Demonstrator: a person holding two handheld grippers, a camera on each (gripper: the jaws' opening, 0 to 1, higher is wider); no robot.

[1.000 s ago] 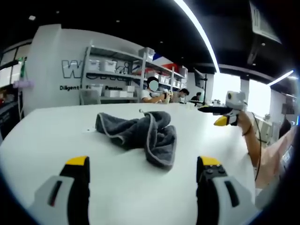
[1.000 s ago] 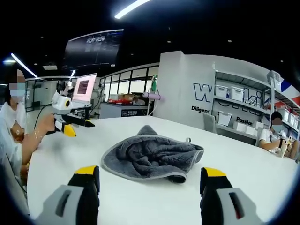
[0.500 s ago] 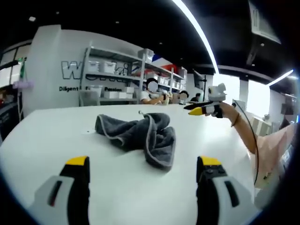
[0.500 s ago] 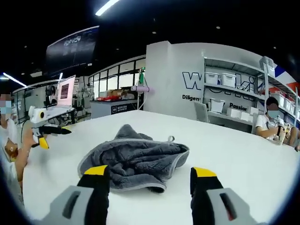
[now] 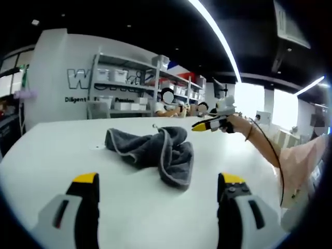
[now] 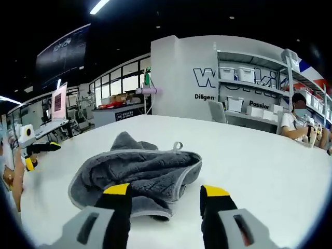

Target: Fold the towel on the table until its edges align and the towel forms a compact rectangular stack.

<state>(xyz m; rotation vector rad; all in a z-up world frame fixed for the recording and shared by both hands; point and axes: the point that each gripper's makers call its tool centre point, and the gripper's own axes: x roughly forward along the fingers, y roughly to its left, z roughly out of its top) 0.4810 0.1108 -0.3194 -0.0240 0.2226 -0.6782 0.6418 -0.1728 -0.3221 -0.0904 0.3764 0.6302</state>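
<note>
- A grey towel [image 5: 155, 153] is seen lying crumpled on the white worktop [image 5: 46, 155], around the middle of the left gripper view, with a paler trim along its edges.
- The left gripper [image 5: 158, 189] is held low at 6 o'clock of its own view, well apart from the towel; its yellow-tipped jaws are spread wide and nothing is held between them.
- In the right gripper view, the towel [image 6: 140, 174] is found just ahead of the right gripper [image 6: 166, 194], whose jaws are set at a medium gap, with the towel's near edge lying between the tips; whether cloth is touched cannot be told.
- The right gripper [image 5: 207, 124] is seen at 2 o'clock of the left gripper view, held by a hand [image 5: 233, 123] above the worktop, beyond the towel.
- The left gripper [image 6: 36, 150] appears at 9 o'clock of the right gripper view.
- Shelves [image 5: 124, 88] with white boxes are seen behind the worktop.
</note>
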